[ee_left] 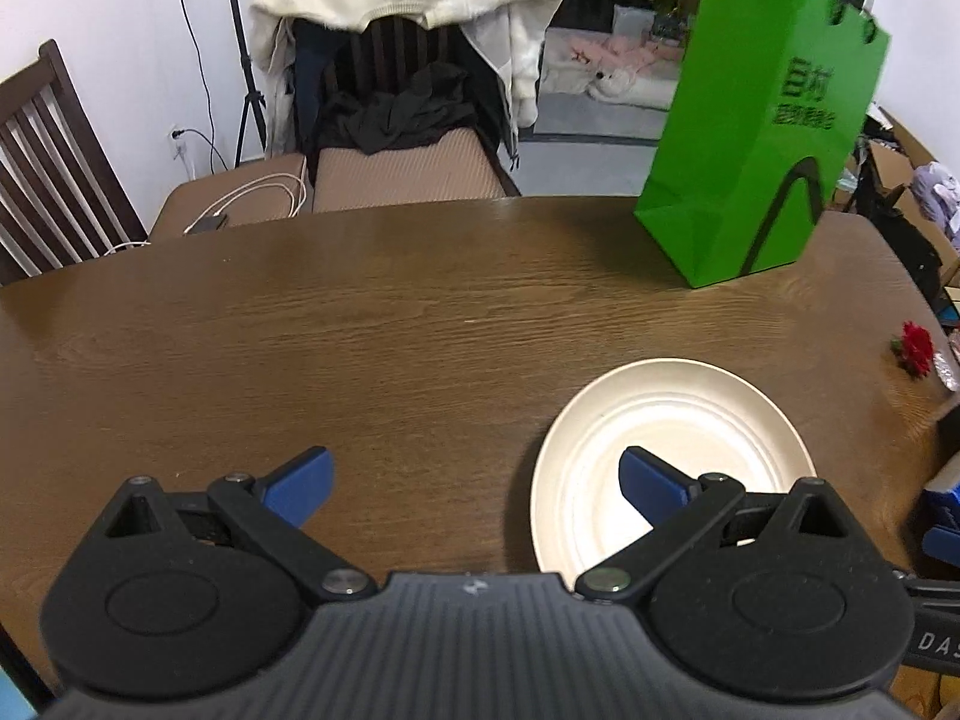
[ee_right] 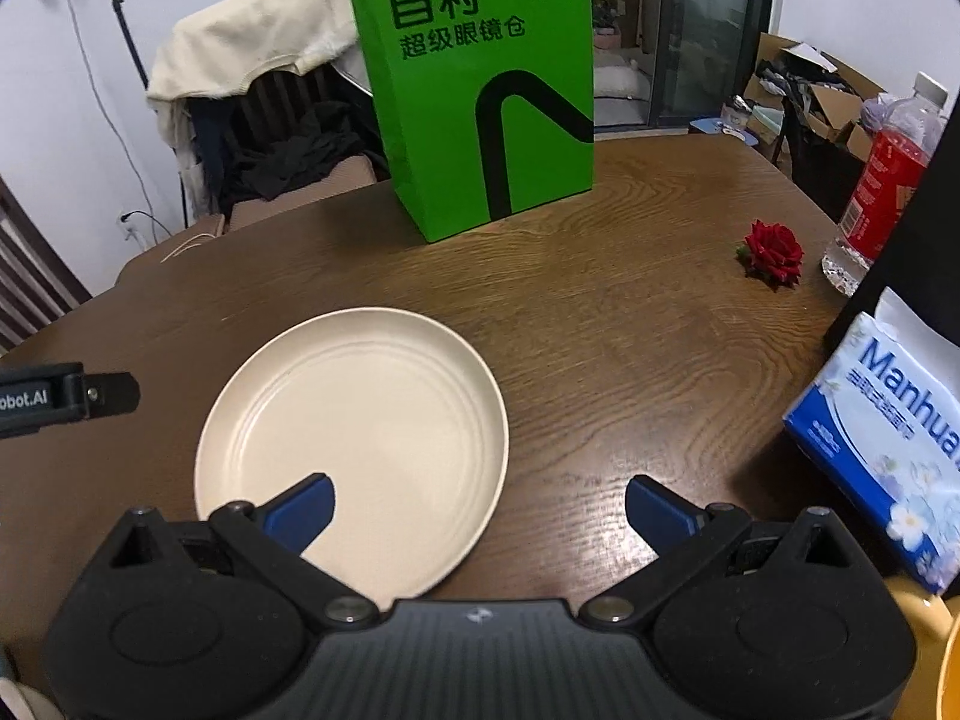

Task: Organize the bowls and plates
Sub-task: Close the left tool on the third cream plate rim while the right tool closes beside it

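Note:
A cream plate [ee_left: 672, 450] [ee_right: 354, 432] lies flat on the brown wooden table [ee_left: 360, 348] [ee_right: 600, 330]. My left gripper [ee_left: 474, 483] hangs open above the table, its right blue fingertip over the plate's left part and its left one over bare wood. My right gripper [ee_right: 477, 510] is open too, its left fingertip over the plate's near edge and its right one over the table. Nothing sits between either pair of fingers. A yellow rim [ee_right: 951, 672] shows at the right wrist view's lower right corner; what it belongs to is unclear.
A green paper bag [ee_left: 762, 120] [ee_right: 480, 84] stands at the table's far side. A red rose [ee_right: 773, 251] [ee_left: 915, 347], a water bottle [ee_right: 882, 180] and a blue tissue pack [ee_right: 888, 438] are on the right. Chairs [ee_left: 408, 120] with clothes stand behind the table.

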`<state>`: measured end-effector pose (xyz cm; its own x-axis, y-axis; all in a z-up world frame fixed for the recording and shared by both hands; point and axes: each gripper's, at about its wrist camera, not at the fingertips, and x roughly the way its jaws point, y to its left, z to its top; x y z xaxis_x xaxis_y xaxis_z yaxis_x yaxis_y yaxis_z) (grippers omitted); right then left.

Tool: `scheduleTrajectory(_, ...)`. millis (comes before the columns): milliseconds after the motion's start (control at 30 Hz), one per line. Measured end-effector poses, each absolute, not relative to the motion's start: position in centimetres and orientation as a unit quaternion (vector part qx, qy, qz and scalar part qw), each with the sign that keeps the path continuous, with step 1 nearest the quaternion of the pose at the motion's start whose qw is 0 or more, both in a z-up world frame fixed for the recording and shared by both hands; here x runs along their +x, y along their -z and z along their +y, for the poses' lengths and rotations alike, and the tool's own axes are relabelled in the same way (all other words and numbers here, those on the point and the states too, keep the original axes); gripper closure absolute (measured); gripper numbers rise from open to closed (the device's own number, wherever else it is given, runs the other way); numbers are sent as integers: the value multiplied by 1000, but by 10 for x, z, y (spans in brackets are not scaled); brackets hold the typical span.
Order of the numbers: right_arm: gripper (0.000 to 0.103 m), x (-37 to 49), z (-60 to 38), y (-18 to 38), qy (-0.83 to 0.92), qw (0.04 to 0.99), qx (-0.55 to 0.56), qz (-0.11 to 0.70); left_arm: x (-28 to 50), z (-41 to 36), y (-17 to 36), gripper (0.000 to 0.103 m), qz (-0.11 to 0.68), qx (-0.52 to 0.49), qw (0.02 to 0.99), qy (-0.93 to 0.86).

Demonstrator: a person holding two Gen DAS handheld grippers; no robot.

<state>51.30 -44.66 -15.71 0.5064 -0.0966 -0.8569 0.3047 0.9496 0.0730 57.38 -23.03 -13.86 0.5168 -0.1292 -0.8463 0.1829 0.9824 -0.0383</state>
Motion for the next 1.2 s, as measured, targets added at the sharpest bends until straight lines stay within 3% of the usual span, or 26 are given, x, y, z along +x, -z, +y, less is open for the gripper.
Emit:
scheduleTrajectory(400,6,550,-461,189,133,841,123,509,608,-237,178,1,525,27,847,82)
scheduleTrajectory(500,9,552,-464,196,137,838,122,514,609,-239,186,6,533,21,842,86)
scheduleTrajectory(767,36,556,-469,206,138,838,135,511,617,-247,203,28,550,21,830,92)
scheduleTrajectory(1200,61,559,-470,216,128,832,148,519,622,-250,213,47,567,13,817,103)
